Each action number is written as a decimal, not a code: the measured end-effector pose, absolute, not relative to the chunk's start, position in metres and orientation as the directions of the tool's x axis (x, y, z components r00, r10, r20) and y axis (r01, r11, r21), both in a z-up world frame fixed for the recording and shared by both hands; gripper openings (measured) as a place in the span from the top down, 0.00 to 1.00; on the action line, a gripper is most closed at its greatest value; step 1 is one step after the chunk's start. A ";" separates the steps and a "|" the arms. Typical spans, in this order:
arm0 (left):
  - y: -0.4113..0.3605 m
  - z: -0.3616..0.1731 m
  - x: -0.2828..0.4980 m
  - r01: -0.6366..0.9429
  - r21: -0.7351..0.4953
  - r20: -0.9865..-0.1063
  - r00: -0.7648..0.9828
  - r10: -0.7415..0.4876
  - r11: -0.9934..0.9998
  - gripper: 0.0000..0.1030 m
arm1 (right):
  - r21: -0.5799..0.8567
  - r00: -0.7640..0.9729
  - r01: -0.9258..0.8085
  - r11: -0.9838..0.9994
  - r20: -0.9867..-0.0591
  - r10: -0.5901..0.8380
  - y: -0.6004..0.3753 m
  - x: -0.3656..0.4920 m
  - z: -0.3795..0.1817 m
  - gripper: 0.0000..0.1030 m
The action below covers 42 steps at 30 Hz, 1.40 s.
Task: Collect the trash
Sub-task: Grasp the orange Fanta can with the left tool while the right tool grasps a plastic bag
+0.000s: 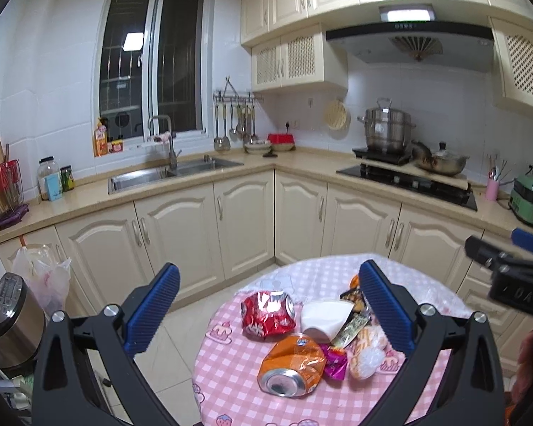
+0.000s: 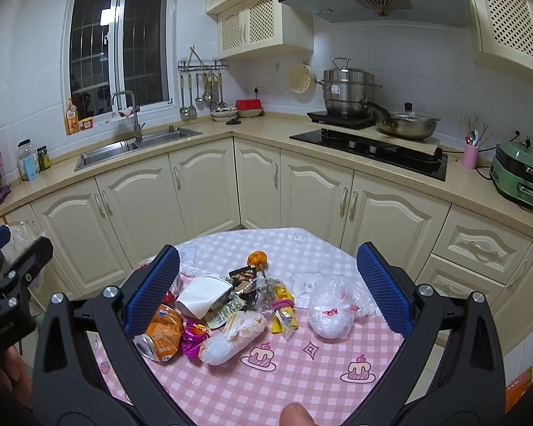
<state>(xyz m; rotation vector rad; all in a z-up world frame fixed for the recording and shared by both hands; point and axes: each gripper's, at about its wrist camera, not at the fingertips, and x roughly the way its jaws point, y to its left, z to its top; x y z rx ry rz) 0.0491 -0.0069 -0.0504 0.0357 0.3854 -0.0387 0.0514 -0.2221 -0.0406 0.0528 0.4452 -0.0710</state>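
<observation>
A pile of trash lies on a round table with a pink checked cloth [image 1: 231, 372]. In the left wrist view I see a crushed red can [image 1: 268, 314], a crushed orange can [image 1: 291, 365], a white paper cup [image 1: 323, 319] and wrappers. My left gripper [image 1: 270, 305] is open and empty above them. In the right wrist view the orange can [image 2: 161, 333], white cup [image 2: 202, 296], a magenta wrapper [image 2: 193, 339], a wrapped bread roll [image 2: 232, 335] and a clear bag [image 2: 332, 310] lie below my right gripper [image 2: 268, 289], which is open and empty.
Cream kitchen cabinets [image 2: 202, 184] and a counter with sink [image 2: 135, 147] and stove [image 2: 373, 149] run behind the table. A plastic bag [image 1: 42, 277] hangs at the left by a steel appliance [image 1: 10, 323]. The other gripper shows at the right edge [image 1: 508, 269].
</observation>
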 end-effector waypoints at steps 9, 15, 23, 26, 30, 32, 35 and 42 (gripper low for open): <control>0.005 -0.137 0.089 0.119 0.073 -0.566 0.822 -0.057 0.990 0.04 | 0.041 0.826 0.137 0.990 -0.557 -0.091 -0.247 0.073 -0.095 0.05; -0.003 -0.205 0.121 0.188 0.073 -0.693 0.716 -0.085 0.979 0.04 | 0.049 0.760 0.163 0.985 -0.643 -0.094 -0.256 0.087 -0.134 0.05; -0.014 -0.253 0.151 0.269 -0.042 -0.760 0.617 -0.205 0.962 0.04 | 0.043 0.687 0.188 0.981 -0.719 -0.100 -0.263 0.098 -0.169 0.05; -0.011 -0.262 0.163 0.277 -0.122 -0.762 0.589 -0.269 0.953 0.04 | 0.041 0.670 0.183 0.982 -0.736 -0.094 -0.261 0.103 -0.178 0.05; -0.008 -0.266 0.173 0.280 -0.172 -0.755 0.578 -0.309 0.944 0.08 | 0.056 0.652 0.166 0.985 -0.755 -0.067 -0.255 0.109 -0.188 0.05; -0.012 -0.265 0.172 0.296 -0.121 -0.755 0.592 -0.281 0.948 0.09 | 0.104 0.640 0.142 0.984 -0.769 -0.011 -0.251 0.117 -0.194 0.05; -0.017 -0.265 0.166 0.313 -0.087 -0.751 0.603 -0.269 0.946 0.09 | 0.194 0.615 0.111 0.975 -0.784 0.086 -0.241 0.132 -0.203 0.05; 0.001 -0.260 0.157 0.266 -0.099 -0.744 0.621 -0.249 0.959 0.09 | 0.294 0.499 0.082 0.952 -0.839 0.216 -0.209 0.180 -0.241 0.16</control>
